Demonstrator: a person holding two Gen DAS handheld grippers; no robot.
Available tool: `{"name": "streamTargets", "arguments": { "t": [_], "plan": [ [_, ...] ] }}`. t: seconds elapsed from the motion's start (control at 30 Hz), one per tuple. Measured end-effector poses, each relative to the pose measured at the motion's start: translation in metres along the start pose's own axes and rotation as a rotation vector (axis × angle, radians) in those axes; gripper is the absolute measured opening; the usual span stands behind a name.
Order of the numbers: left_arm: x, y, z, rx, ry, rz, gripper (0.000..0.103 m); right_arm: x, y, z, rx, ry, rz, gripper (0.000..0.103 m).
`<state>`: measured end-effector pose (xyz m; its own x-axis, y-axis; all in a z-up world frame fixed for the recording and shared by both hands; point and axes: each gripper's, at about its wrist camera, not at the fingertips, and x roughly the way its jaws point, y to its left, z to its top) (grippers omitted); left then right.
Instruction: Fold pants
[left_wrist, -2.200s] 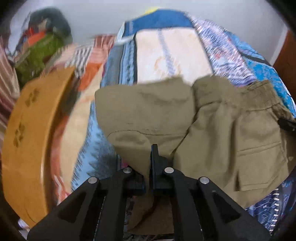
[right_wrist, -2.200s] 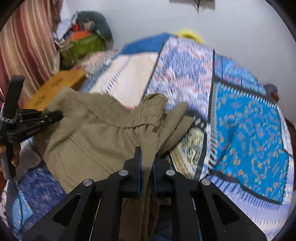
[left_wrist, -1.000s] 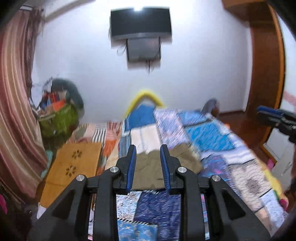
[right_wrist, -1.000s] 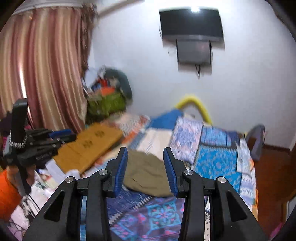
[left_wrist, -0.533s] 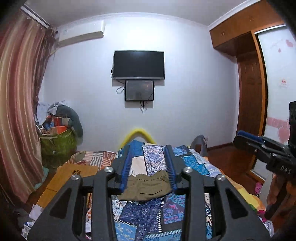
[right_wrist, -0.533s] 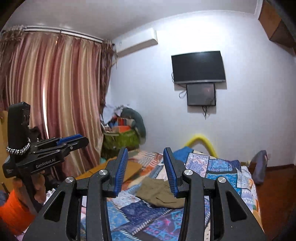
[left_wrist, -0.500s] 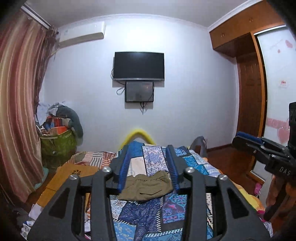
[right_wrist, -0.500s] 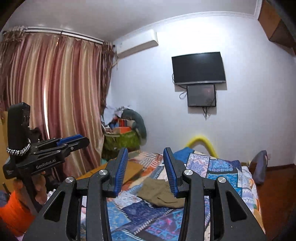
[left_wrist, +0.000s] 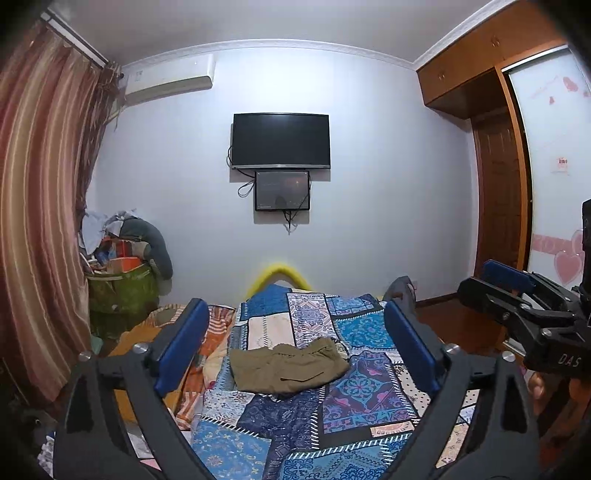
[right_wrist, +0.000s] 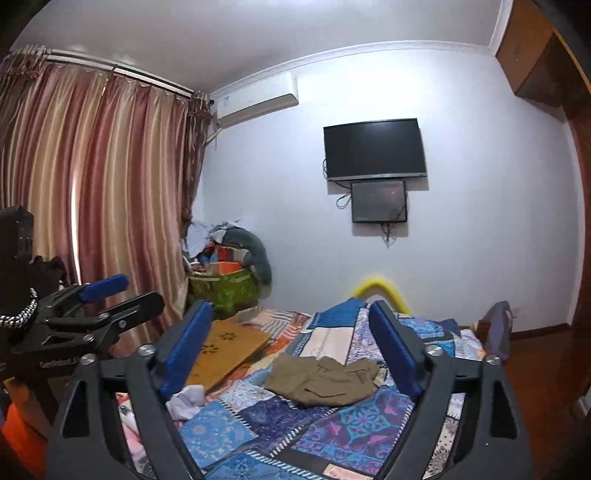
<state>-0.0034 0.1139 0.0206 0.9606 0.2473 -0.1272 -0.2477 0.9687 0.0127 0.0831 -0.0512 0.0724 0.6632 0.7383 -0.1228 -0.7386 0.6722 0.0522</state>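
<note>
The olive-green pants (left_wrist: 288, 365) lie folded in a compact bundle on the blue patchwork bedspread (left_wrist: 354, 402), also seen in the right wrist view (right_wrist: 321, 380). My left gripper (left_wrist: 295, 350) is open and empty, held far back and above the bed. My right gripper (right_wrist: 291, 350) is open and empty, also well back from the pants. The right gripper shows at the right edge of the left wrist view (left_wrist: 524, 310); the left gripper shows at the left edge of the right wrist view (right_wrist: 85, 314).
A wooden board (right_wrist: 225, 350) lies left of the bed. A green bag piled with clothes (left_wrist: 118, 291) stands in the corner by the striped curtain (right_wrist: 92, 203). A TV (left_wrist: 280, 140) hangs on the far wall. A wooden wardrobe (left_wrist: 491, 155) stands at right.
Both grippers let go of the pants, pulled far back and up from the bed, and opened their jaws wider. The pants stay folded on the bedspread.
</note>
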Motion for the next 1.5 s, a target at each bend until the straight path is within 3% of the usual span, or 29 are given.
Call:
{"name": "streamTargets", "arguments": {
  "t": [0.2, 1.5],
  "plan": [
    [0.0, 0.002, -0.006, -0.012, 0.01, 0.0, 0.102, -0.007, 0.001, -0.006, 0.015, -0.009, -0.022, 0.102],
    [0.005, 0.0, -0.014, -0.02, 0.025, 0.003, 0.103, -0.019, -0.002, -0.011, 0.026, 0.025, -0.054, 0.102]
  ]
}}
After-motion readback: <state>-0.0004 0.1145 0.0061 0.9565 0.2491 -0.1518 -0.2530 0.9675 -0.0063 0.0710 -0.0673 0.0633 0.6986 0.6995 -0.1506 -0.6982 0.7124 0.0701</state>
